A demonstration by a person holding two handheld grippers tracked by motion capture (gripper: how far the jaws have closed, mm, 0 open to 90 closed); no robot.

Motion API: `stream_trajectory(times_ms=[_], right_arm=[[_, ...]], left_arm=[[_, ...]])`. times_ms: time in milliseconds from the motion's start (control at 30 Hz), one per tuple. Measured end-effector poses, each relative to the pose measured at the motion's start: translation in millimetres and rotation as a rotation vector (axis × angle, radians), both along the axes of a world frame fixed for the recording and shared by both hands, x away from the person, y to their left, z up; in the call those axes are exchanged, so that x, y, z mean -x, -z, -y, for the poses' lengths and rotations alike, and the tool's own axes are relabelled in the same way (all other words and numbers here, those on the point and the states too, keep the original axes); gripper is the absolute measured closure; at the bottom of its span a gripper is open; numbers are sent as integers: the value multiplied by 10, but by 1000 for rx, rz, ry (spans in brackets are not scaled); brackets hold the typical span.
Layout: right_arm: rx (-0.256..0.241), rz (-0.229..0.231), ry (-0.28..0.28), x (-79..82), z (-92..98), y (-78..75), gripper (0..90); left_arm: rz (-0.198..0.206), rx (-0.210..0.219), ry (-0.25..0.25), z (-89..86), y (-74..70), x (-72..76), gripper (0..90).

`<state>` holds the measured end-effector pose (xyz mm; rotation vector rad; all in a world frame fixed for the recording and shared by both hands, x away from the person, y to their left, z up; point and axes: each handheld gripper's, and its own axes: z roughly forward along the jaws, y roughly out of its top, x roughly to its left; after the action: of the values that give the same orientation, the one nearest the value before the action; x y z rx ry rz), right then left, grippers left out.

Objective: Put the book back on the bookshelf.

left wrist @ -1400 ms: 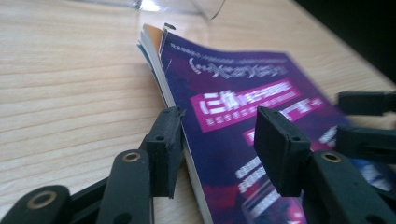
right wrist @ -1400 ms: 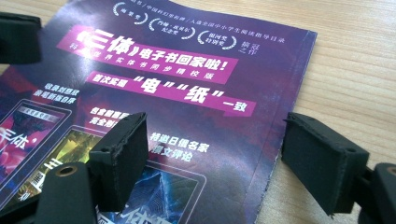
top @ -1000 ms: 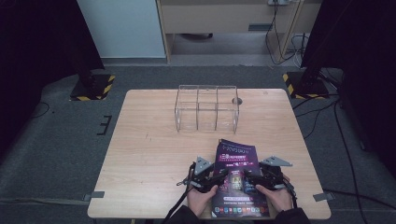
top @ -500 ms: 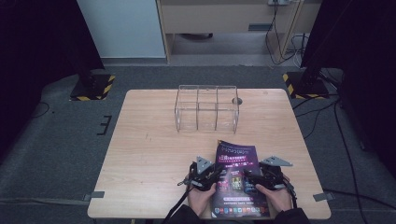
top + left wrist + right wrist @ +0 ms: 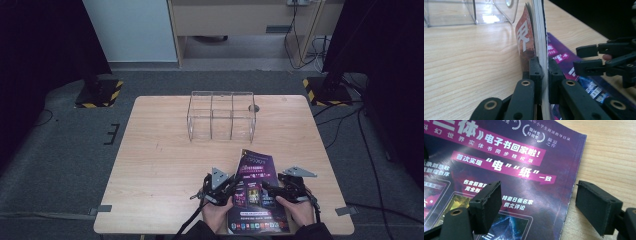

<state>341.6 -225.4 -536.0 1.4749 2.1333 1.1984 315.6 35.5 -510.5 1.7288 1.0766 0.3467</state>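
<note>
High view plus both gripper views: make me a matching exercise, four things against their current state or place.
Things:
1. left tool
2. right tool
3. magazine
4. clear organizer

States:
A. stands farther back on the table, untouched
B. open, jaws spread over the magazine's edge
C. near the front table edge, purple cover up
D. shut on a lifted stack of pages

Pairs: 1-D, 2-B, 3-C, 4-A

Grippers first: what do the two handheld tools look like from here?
Both the left gripper and the right gripper are black, jointed linkages with brass-coloured pivot pins and flat rectangular pads. Each carries a grey three-cornered plate on top. Black cable trails from the left one. Sleeves are dark.
</note>
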Motion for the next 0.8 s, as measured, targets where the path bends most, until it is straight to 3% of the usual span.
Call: stream_trajectory(times_ms=[200, 467, 533, 800], right_arm=[[-32, 28, -11, 1, 36, -50, 177], [-57, 13, -40, -3, 25, -46, 166], [-65, 14, -47, -5, 21, -48, 165], [-96, 30, -79, -38, 3, -63, 164]], left_arm=[[21, 33, -5, -50, -88, 28, 846], [46, 49, -7, -86, -151, 38, 846], [70, 52, -10, -111, -207, 52, 847], [104, 74, -7, -156, -334, 70, 847]])
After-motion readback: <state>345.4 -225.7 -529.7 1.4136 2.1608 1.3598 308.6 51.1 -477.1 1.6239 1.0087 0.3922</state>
